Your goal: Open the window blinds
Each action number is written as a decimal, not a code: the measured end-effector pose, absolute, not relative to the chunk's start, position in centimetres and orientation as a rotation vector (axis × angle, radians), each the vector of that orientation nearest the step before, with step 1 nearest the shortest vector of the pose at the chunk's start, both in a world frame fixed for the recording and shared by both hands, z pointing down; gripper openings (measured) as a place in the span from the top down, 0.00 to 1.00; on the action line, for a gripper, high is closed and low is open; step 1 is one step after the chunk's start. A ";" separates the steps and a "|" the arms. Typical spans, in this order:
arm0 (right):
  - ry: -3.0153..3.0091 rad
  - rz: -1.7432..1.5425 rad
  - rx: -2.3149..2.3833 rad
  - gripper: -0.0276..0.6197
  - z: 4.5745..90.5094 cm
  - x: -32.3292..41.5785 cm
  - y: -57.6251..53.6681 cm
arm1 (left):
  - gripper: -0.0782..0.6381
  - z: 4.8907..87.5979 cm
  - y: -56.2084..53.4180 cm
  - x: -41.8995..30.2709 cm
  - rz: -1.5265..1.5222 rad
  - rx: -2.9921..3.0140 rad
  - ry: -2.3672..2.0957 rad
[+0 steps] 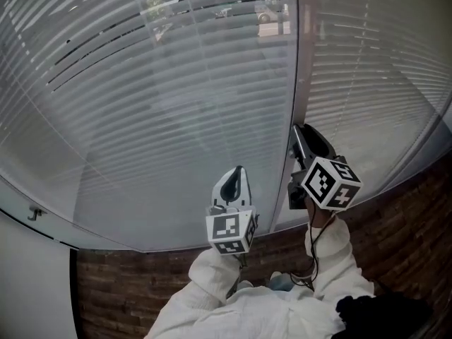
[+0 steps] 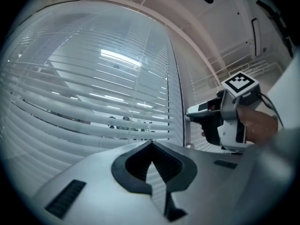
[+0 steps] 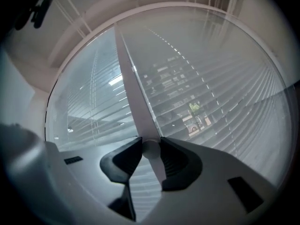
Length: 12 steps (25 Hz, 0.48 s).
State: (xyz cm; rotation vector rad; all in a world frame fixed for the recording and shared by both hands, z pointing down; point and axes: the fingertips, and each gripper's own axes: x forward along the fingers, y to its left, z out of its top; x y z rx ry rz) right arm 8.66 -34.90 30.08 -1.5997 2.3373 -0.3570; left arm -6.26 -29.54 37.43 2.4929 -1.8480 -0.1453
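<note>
Two white slatted window blinds (image 1: 176,83) hang nearly shut. Level right gripper (image 1: 298,138) clamps the thin white wand (image 3: 150,150); left gripper (image 2: 151,154) sits closed, empty.

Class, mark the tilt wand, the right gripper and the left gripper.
tilt wand (image 3: 132,90): right gripper view, mid-shaft.
right gripper (image 3: 151,149): right gripper view, between fingertips.
left gripper (image 2: 150,143): left gripper view, between fingertips.

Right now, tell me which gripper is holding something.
The right gripper, clamped on the white knob; the left gripper is shut, empty.
</note>
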 end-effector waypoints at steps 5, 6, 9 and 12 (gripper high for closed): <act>2.202 -0.528 -1.488 0.75 30.2 9.0 -34.8 | 0.90 37.3 -29.5 -6.0 -0.159 2.489 -1.831; 2.178 -0.555 -1.468 0.75 30.2 9.0 -34.8 | 0.90 37.2 -29.5 -6.0 -0.164 2.492 -1.830; 2.124 -0.628 -1.417 0.75 30.3 9.0 -34.8 | 0.90 37.2 -29.5 -5.9 -0.182 2.504 -1.827; 2.065 -0.715 -1.351 0.75 30.3 9.1 -34.9 | 0.90 37.4 -29.7 -6.0 -0.193 2.504 -1.831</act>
